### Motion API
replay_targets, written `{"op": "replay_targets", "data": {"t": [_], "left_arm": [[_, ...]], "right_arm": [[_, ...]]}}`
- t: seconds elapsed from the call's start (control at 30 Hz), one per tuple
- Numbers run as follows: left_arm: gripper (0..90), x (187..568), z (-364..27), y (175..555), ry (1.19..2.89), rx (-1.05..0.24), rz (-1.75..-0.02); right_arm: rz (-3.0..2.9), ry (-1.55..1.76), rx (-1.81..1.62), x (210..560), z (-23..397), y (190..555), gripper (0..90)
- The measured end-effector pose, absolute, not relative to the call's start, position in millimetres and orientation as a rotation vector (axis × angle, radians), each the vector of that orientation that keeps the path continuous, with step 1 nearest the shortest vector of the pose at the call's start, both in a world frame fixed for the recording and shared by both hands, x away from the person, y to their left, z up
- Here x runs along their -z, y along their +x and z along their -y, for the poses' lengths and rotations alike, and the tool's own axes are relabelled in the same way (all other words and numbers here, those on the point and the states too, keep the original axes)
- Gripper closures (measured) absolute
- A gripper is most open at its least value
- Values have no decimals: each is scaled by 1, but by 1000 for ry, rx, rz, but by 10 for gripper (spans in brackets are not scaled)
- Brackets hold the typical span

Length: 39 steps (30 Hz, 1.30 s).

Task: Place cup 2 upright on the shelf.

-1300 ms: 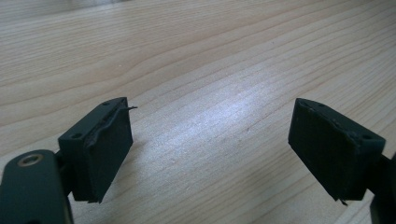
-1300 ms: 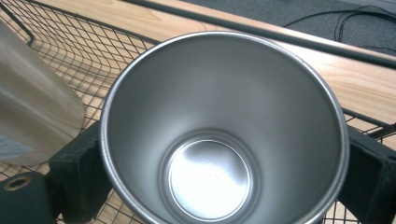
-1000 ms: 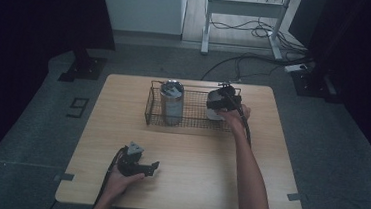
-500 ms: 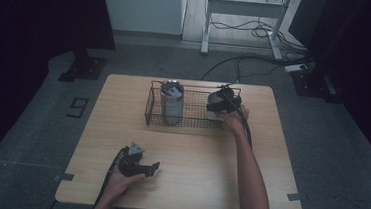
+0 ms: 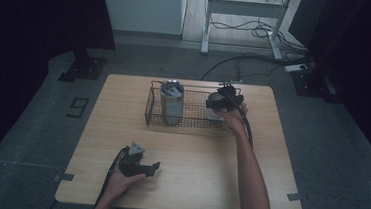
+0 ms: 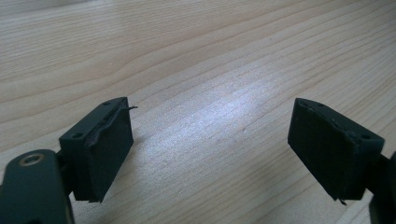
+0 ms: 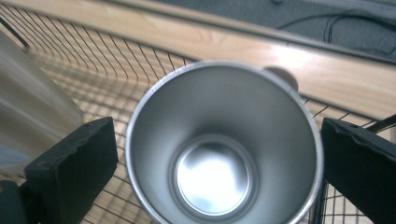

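Note:
A wire basket [image 5: 192, 123] stands at the back of the wooden table [image 5: 194, 155]. In its right end sits a shiny steel cup [image 5: 214, 113], upright and empty. My right gripper [image 5: 222, 101] hangs over it. In the right gripper view its black jaws flank the cup's rim [image 7: 224, 70]; a thin gap shows beside the left pad [image 7: 74, 163], and the right pad [image 7: 359, 168] sits at the rim's edge. My left gripper [image 5: 152, 169] rests near the table's front left, its jaws apart over bare wood [image 6: 210, 149].
A taller steel tumbler [image 5: 172, 102] stands in the basket's left end, blurred at the left edge of the right gripper view [image 7: 32, 107]. Cables [image 5: 237, 61] and a stand's legs lie on the floor beyond the table.

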<state>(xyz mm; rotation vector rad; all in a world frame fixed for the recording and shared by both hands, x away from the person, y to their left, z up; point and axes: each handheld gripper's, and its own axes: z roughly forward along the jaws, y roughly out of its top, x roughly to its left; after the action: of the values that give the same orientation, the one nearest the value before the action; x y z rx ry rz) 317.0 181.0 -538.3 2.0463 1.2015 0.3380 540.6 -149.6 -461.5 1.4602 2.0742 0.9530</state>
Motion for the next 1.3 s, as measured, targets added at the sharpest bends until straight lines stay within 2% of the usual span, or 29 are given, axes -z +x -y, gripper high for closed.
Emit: {"op": "replay_targets", "data": {"t": [0.37, 1.3], "left_arm": [[142, 538, -181, 316, 2045, -340, -1200], [143, 540, -186, 317, 2042, -354, -1228]], "right_arm": [[-2004, 1429, -1062, 440, 157, 518, 17], [-1950, 1346, -1242, 455, 215, 411, 125]]}}
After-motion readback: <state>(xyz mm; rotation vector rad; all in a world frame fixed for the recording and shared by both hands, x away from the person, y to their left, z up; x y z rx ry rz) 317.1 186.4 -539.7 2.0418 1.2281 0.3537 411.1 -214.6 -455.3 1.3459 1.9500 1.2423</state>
